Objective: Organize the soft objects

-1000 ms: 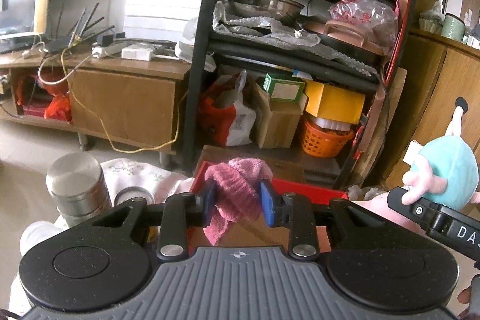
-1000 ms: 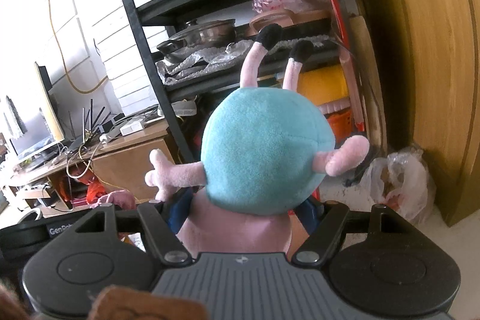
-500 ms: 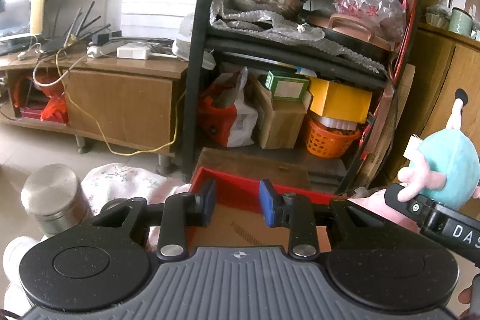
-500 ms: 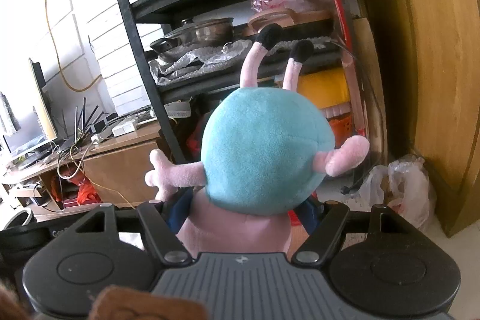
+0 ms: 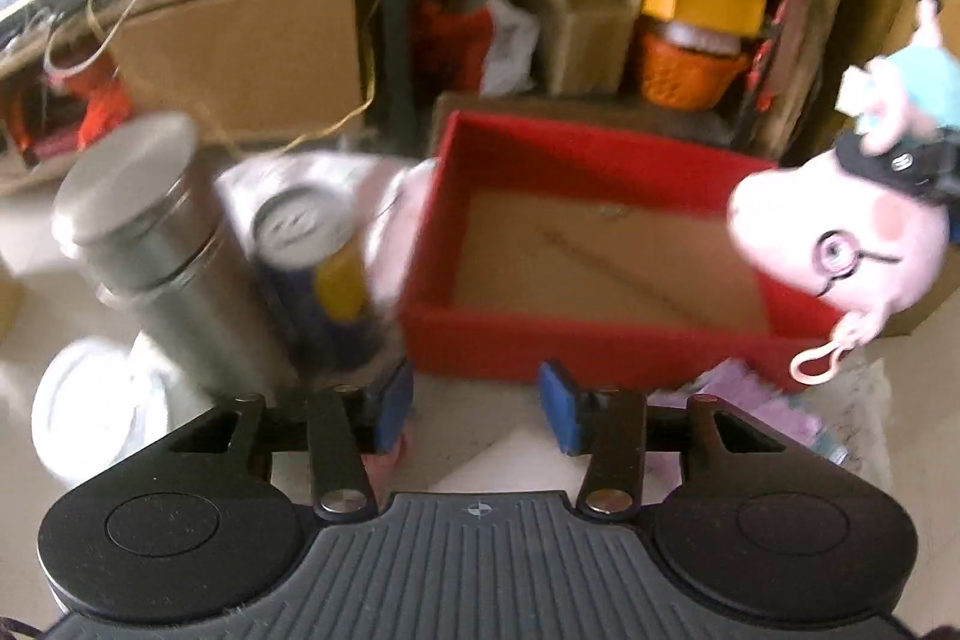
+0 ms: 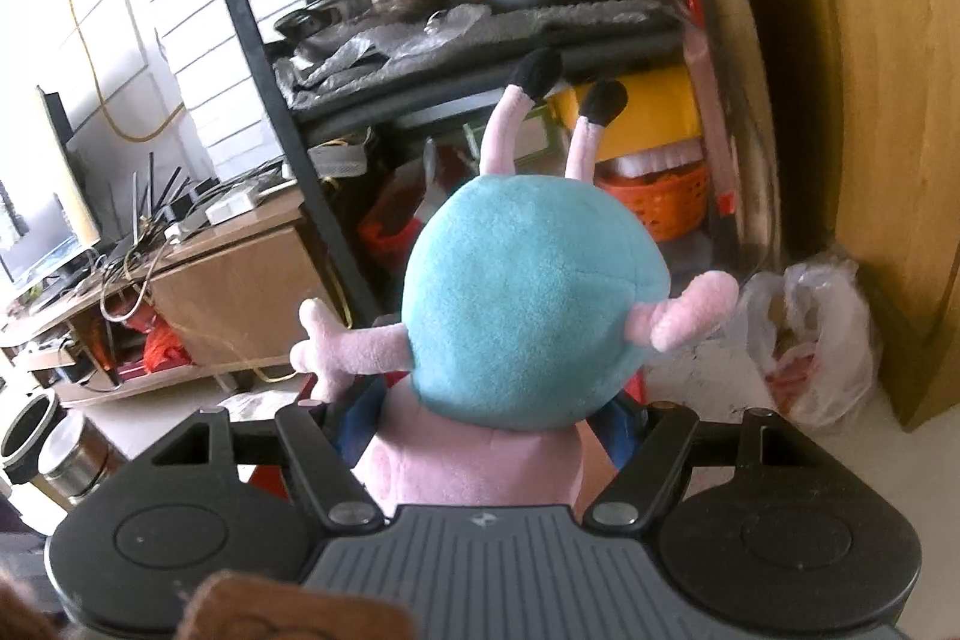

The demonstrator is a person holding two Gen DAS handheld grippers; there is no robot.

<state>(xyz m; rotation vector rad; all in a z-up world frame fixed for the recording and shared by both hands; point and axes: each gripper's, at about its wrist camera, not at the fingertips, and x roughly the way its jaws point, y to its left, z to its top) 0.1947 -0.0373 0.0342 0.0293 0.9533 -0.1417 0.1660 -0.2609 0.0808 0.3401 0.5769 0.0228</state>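
Observation:
My right gripper (image 6: 480, 427) is shut on a pig plush (image 6: 528, 304) with a teal body and pink limbs, held upside down, legs pointing up. In the left wrist view the same pig plush (image 5: 840, 232) hangs head-down over the right edge of a red box (image 5: 528, 340) with a brown cardboard floor. My left gripper (image 5: 477, 403) is open and empty, low in front of the box's near wall. No pink cloth shows inside the box; a pink scrap peeks out below my left finger.
A steel flask (image 5: 162, 250) and a drink can (image 5: 318, 268) stand left of the box, close to my left finger. A black shelf rack (image 6: 252, 58) with pots and boxes stands behind. A wooden cabinet (image 6: 840, 100) is at right, a plastic bag (image 6: 810, 340) on the floor.
My left gripper let go of the pink cloth, opened wider, and tilted down toward the table. The right gripper lowered the pig plush toward the red box.

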